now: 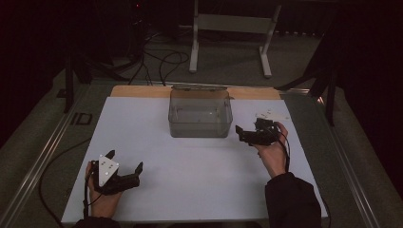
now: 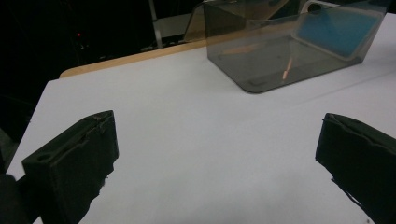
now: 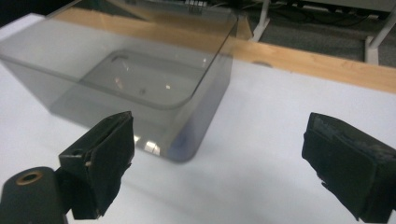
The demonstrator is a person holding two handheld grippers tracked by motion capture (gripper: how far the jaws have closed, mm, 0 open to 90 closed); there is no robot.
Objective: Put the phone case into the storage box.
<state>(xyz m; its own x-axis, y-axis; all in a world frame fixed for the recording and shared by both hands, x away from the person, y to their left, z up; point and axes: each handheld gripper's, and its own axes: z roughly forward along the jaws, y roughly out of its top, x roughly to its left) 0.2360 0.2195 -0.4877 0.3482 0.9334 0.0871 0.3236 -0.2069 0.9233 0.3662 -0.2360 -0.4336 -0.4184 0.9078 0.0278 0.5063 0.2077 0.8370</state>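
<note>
A clear grey plastic bin (image 1: pixel 200 114) stands at the back middle of the white table top (image 1: pixel 199 185); it looks empty. My left gripper (image 1: pixel 126 159) rests near the front left, held in a hand, open with nothing between its jaws. Along its own view the left gripper (image 2: pixel 219 123) faces the bin (image 2: pixel 289 42) from well short of it. My right gripper (image 1: pixel 248 127) sits just right of the bin, open and empty. From its camera the right gripper (image 3: pixel 219 126) points at the bin's near right corner (image 3: pixel 187 140), close by.
A wooden strip (image 1: pixel 142 91) borders the table's far edge. Small white pieces (image 1: pixel 273 115) lie behind the right hand. Beyond the table, cables (image 1: pixel 161 61) run over the floor by a white frame (image 1: pixel 230 23). Metal rails (image 1: pixel 43 156) flank the table.
</note>
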